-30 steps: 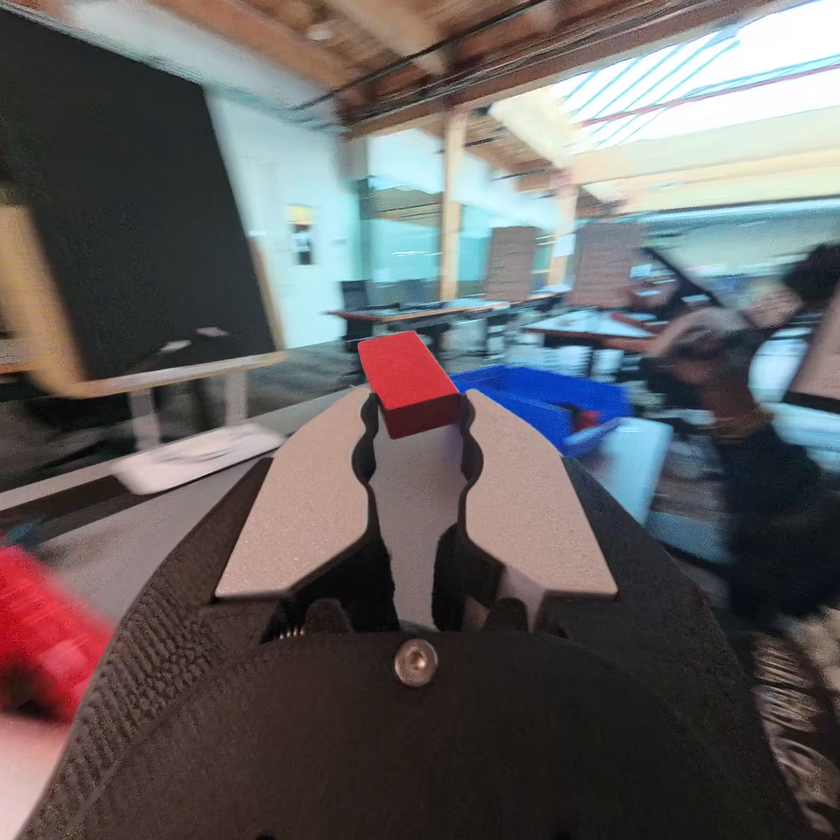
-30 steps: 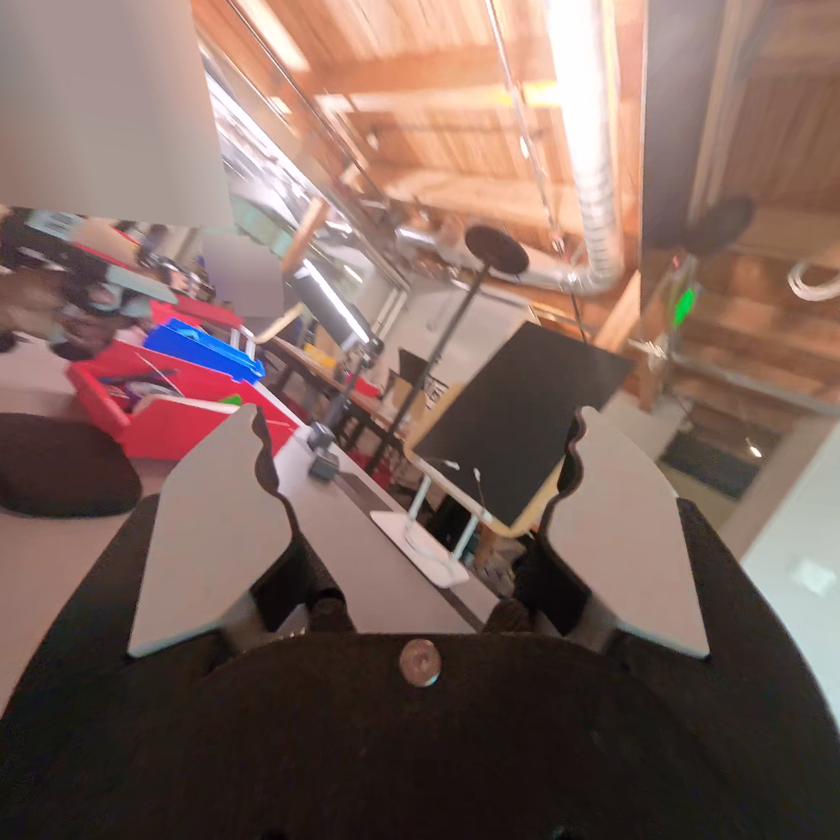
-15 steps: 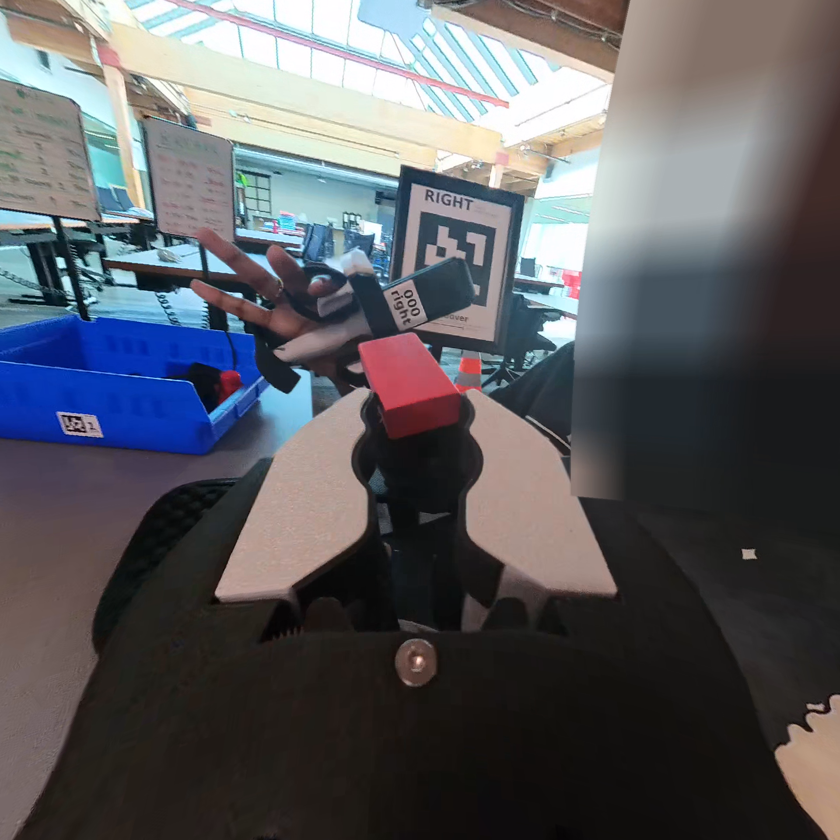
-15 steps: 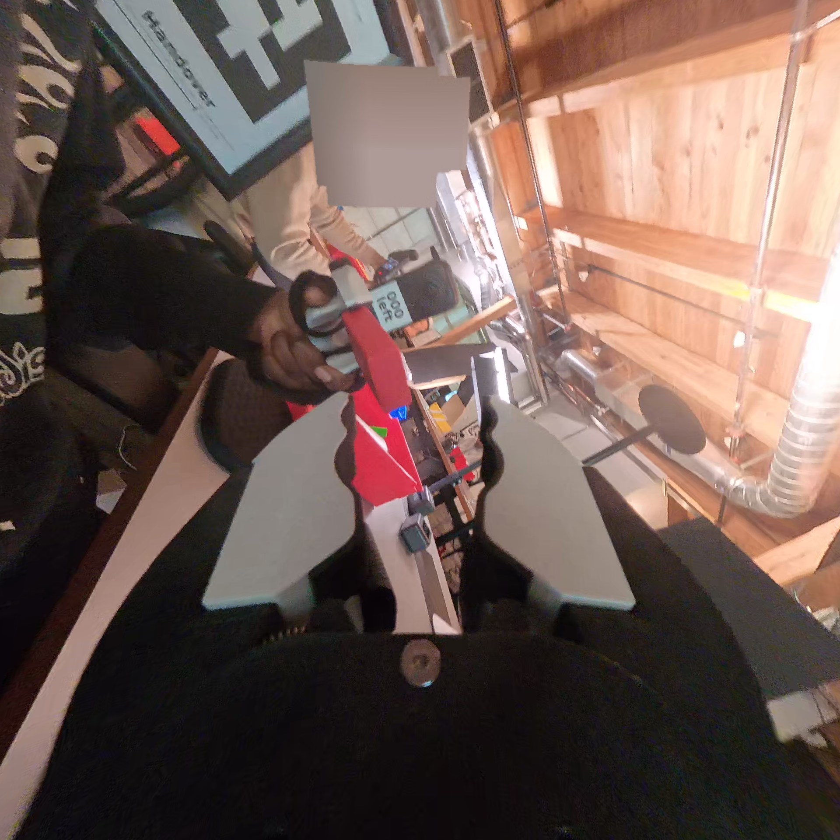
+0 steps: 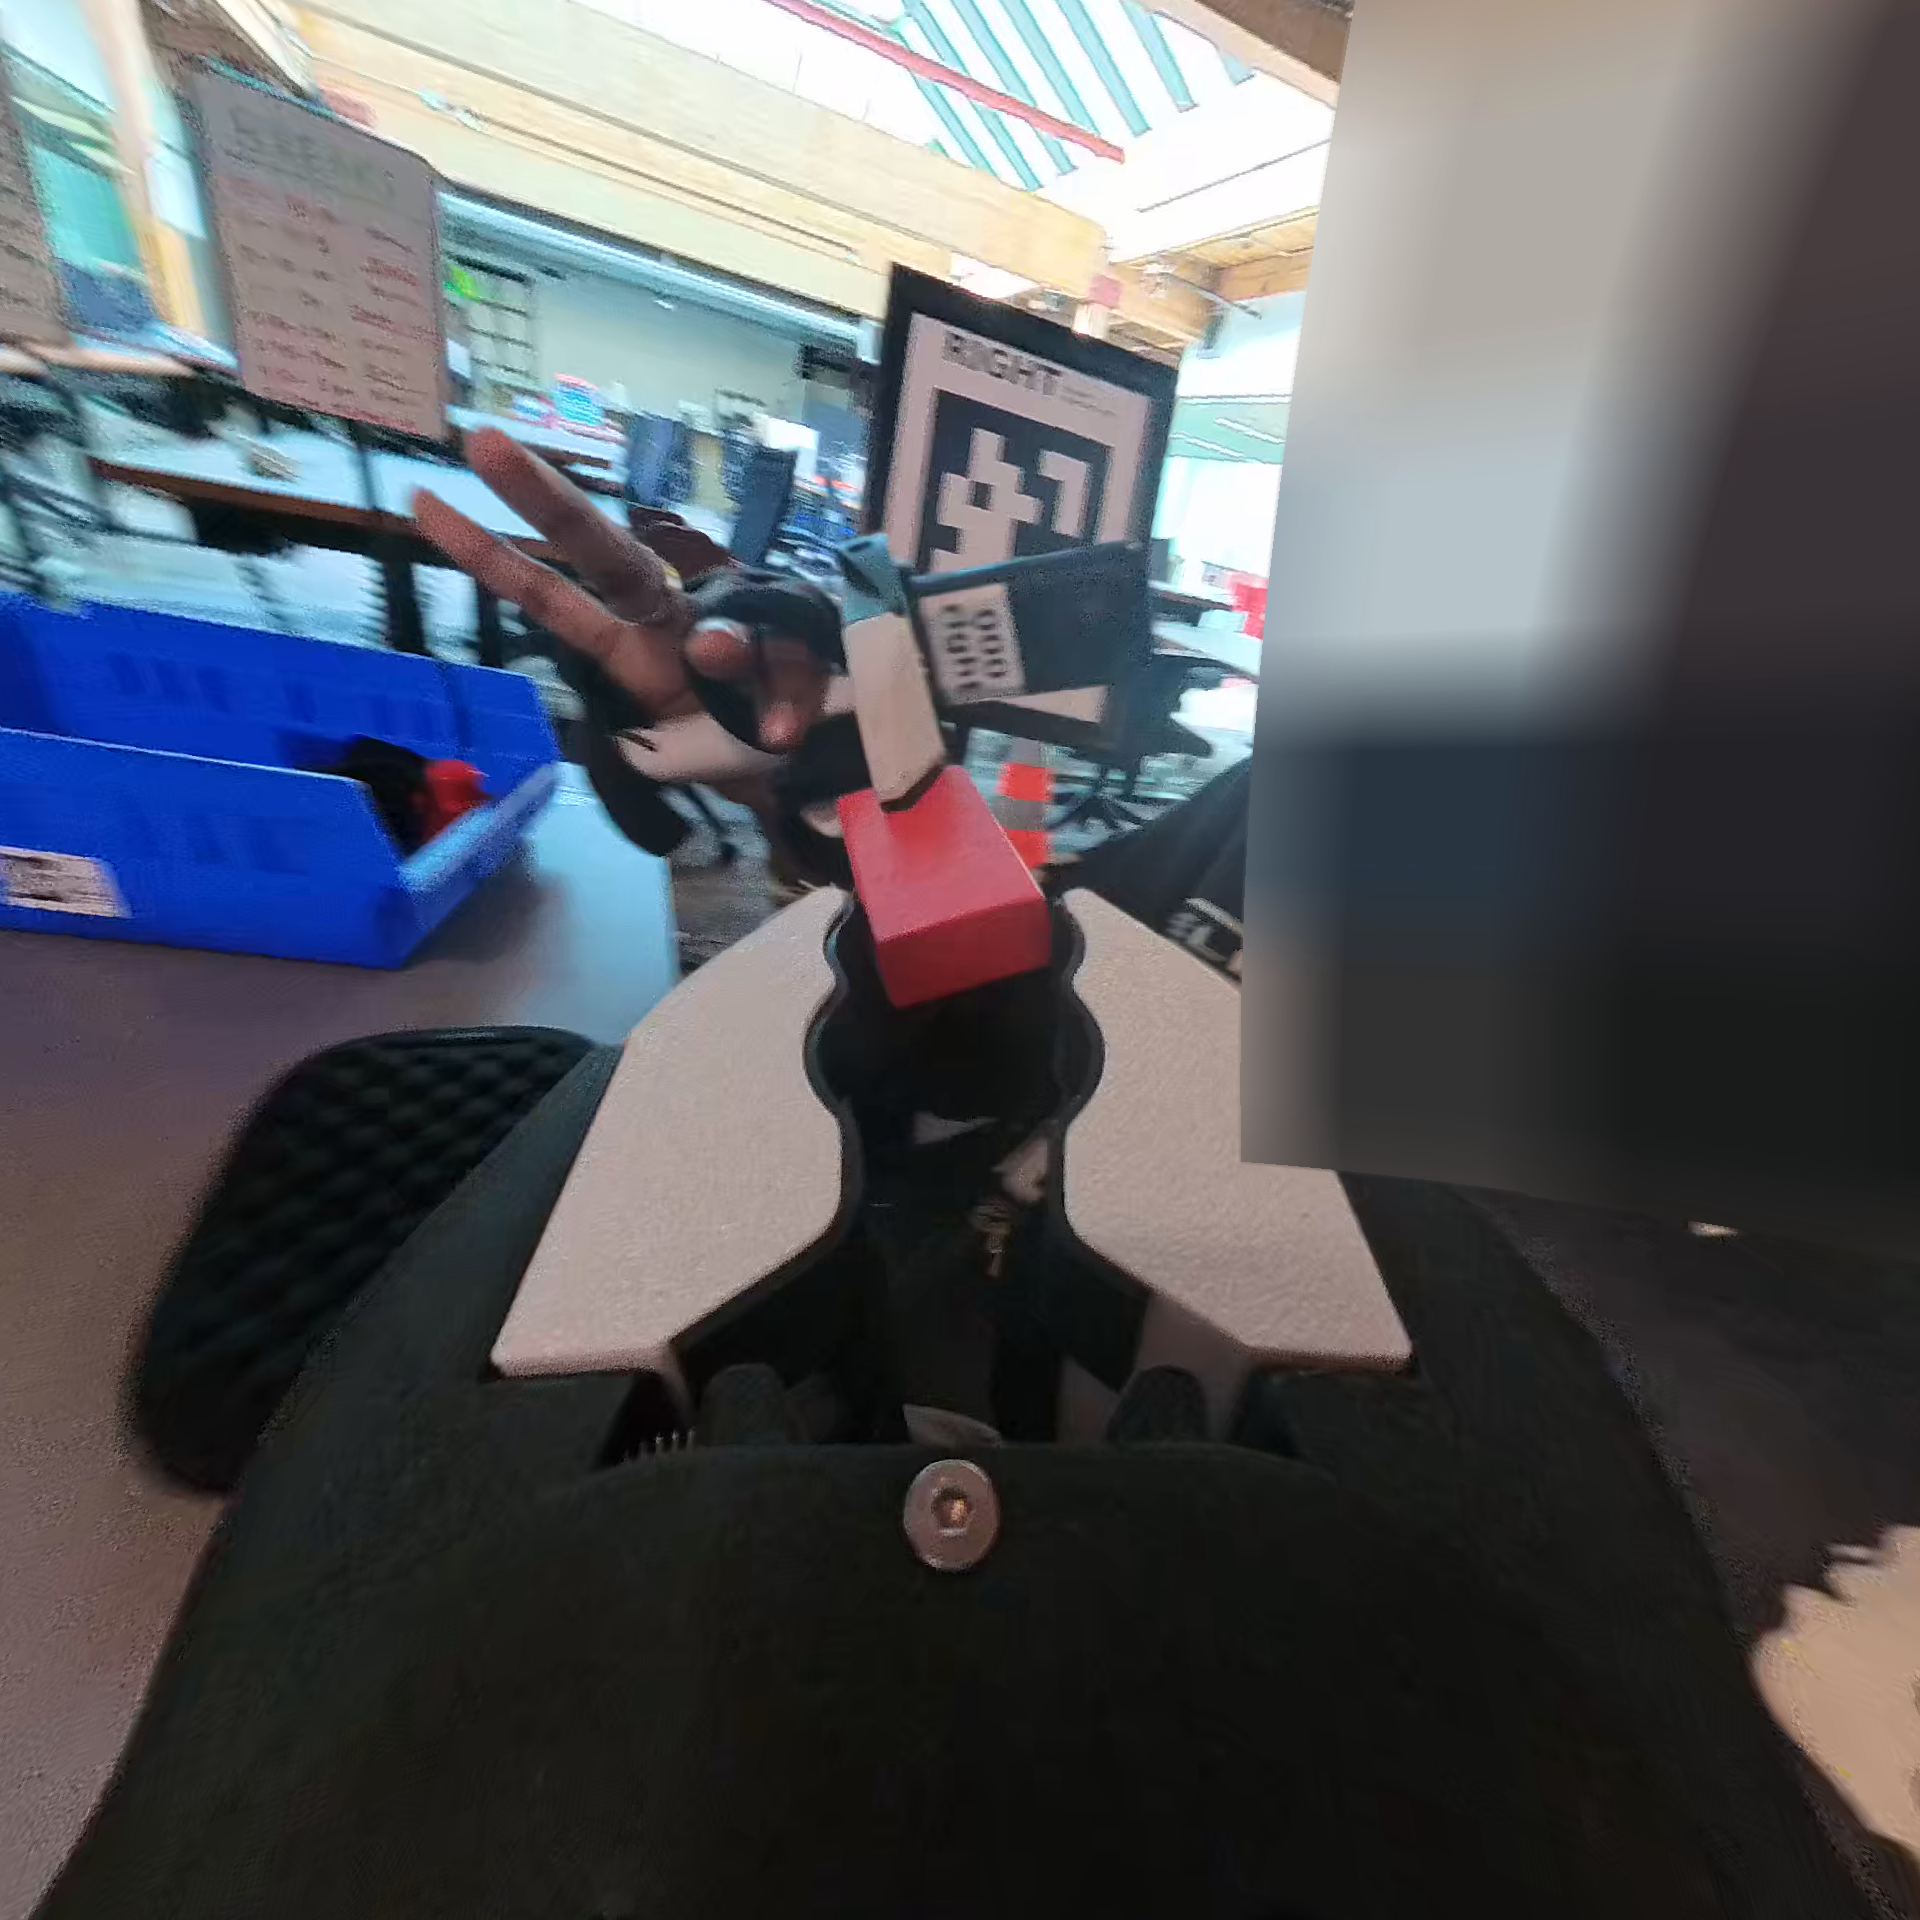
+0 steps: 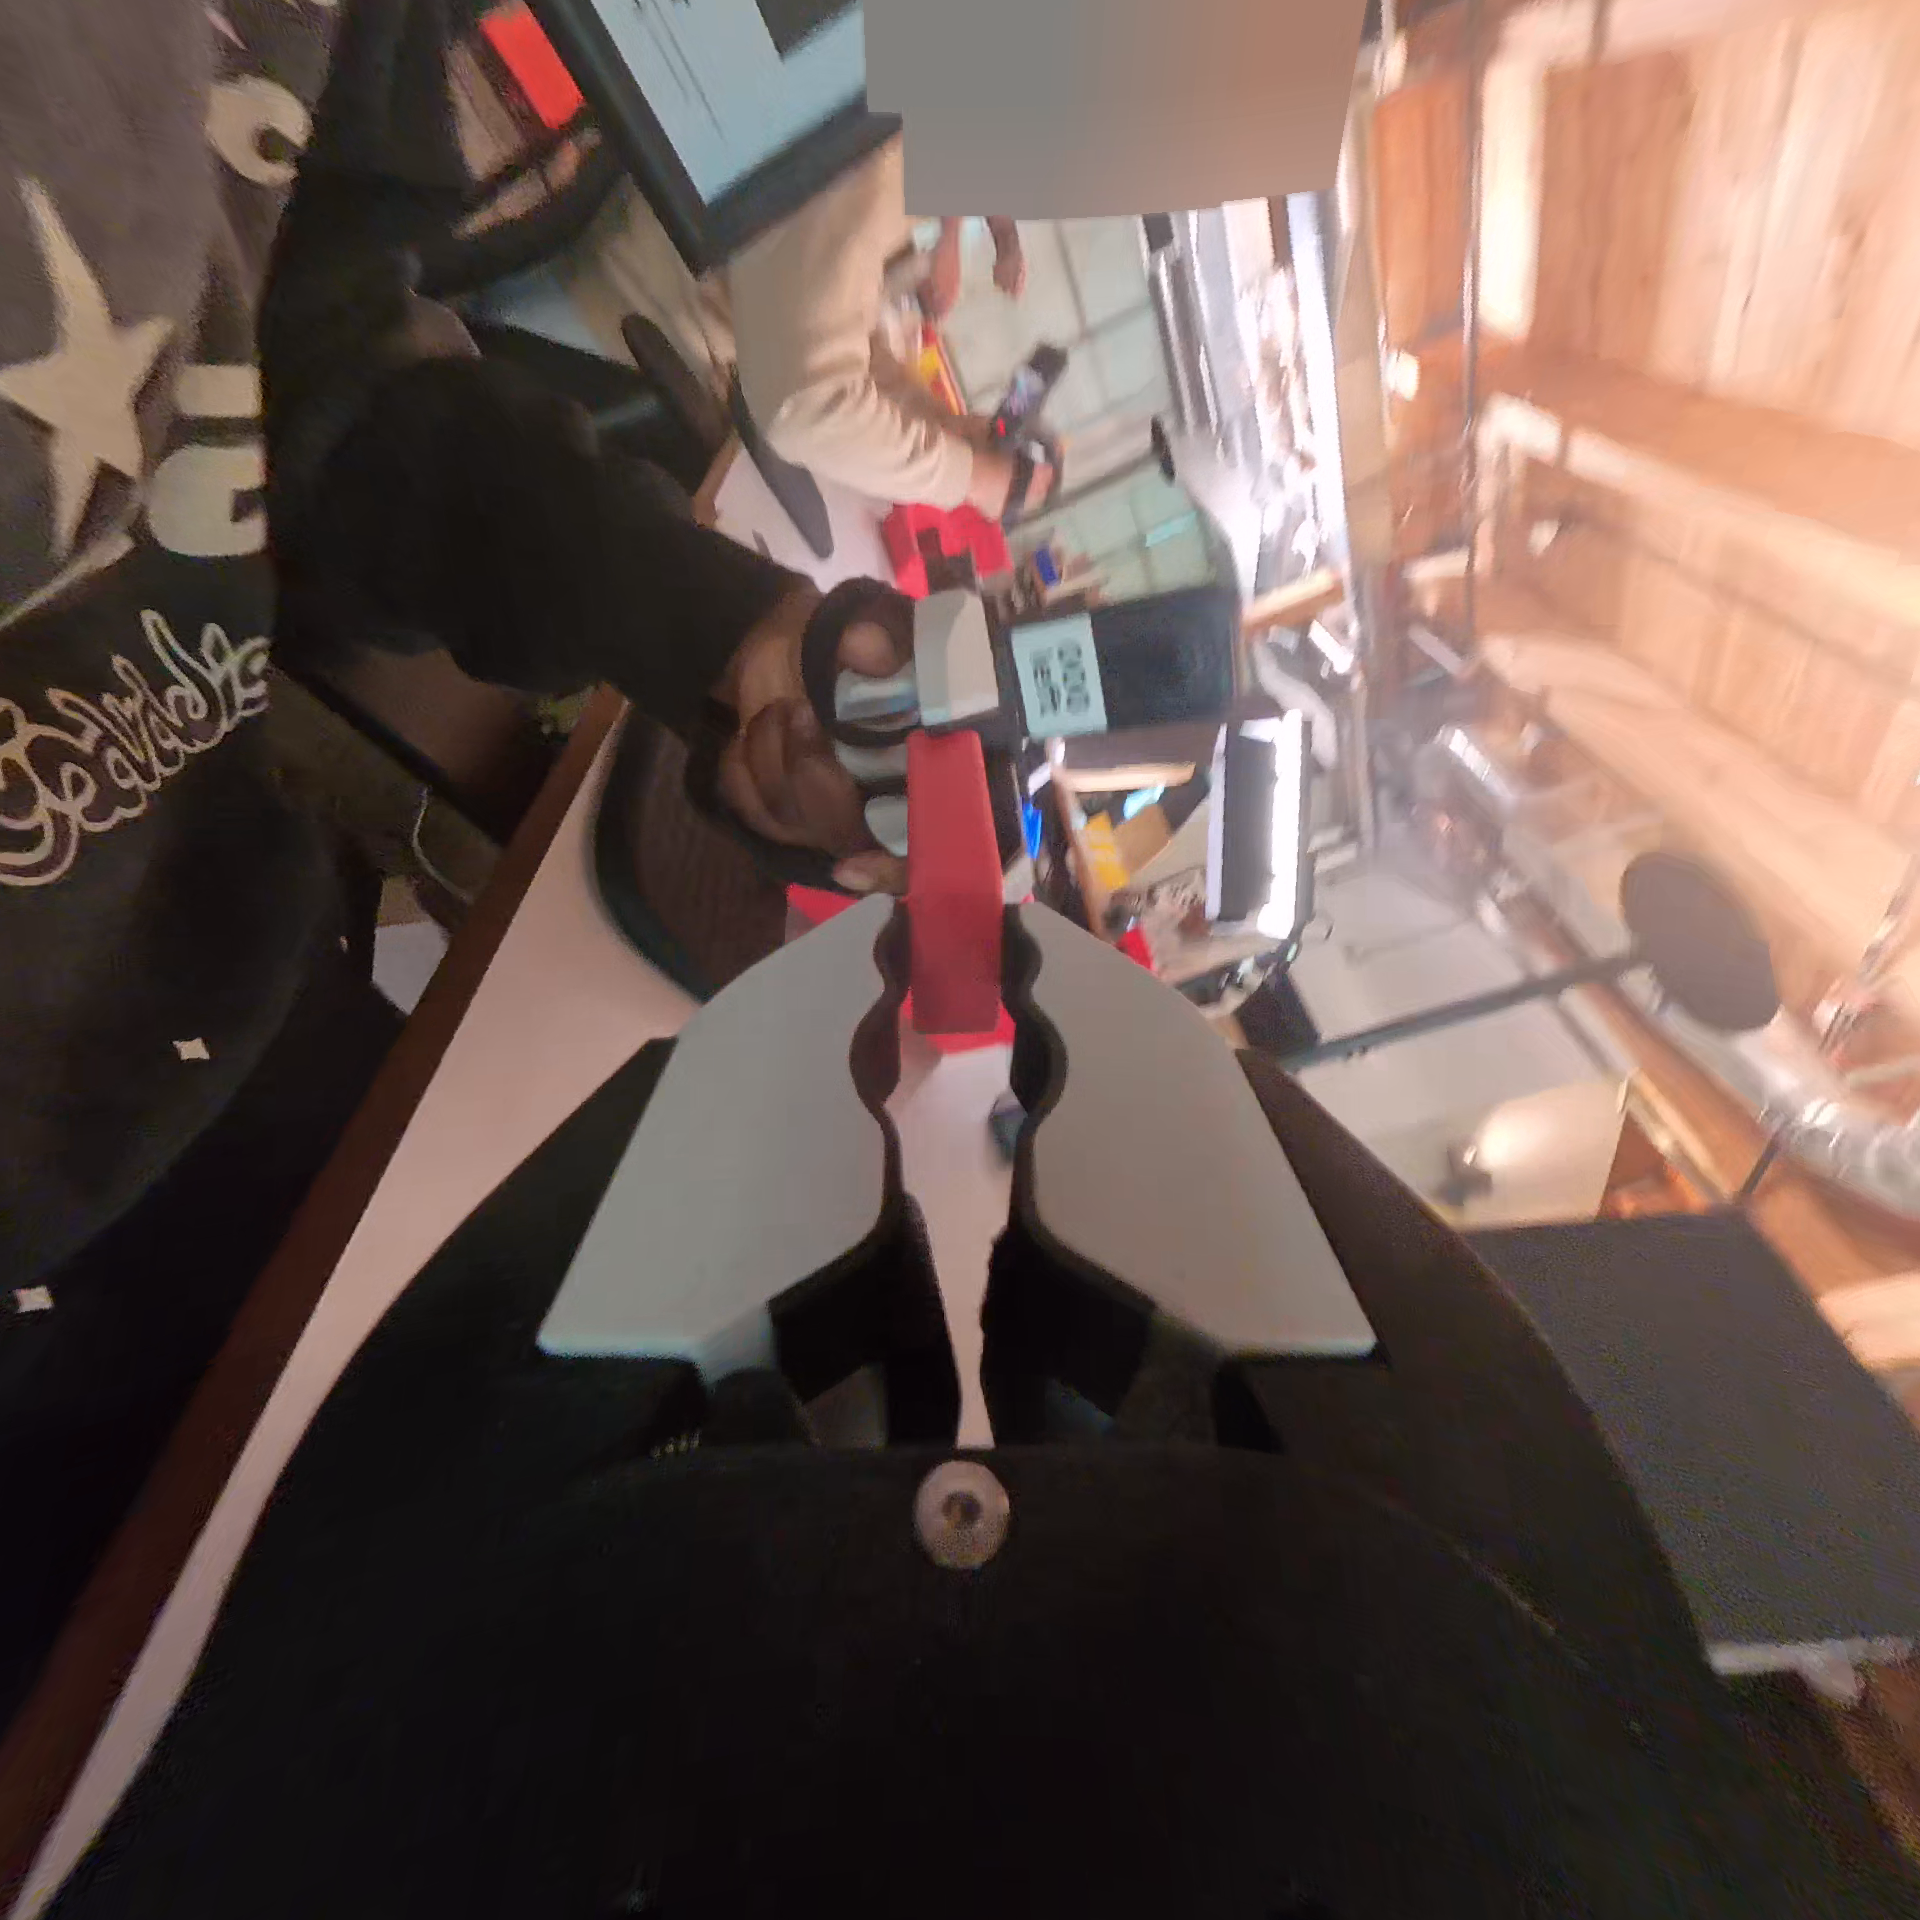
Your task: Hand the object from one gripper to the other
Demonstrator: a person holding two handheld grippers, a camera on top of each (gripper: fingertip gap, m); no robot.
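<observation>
room: blurring workshop, blue bin (image 5: 260,821) sitting left of frame
left gripper (image 5: 951,935): pinching red block (image 5: 940,894), centre
right gripper (image 6: 951,940): newly closing onto the block's other end, pinching it too
task: nearing handover, awaiting left's release

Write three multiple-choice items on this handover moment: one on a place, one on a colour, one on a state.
1. Where is the blue bin?
A. on the table, left of the left gripper
B. on the floor
C. stacked on a chair

2. What colour is the block?
A. green
B. red
C. yellow

3. The left gripper is:
A. wide open and empty
B. shut on the block
C. out of view

Answers:
1 A, the bin rests on the grey table at left.
2 B, its faces are plainly red.
3 B, both fingers press the block's sides.
</observation>
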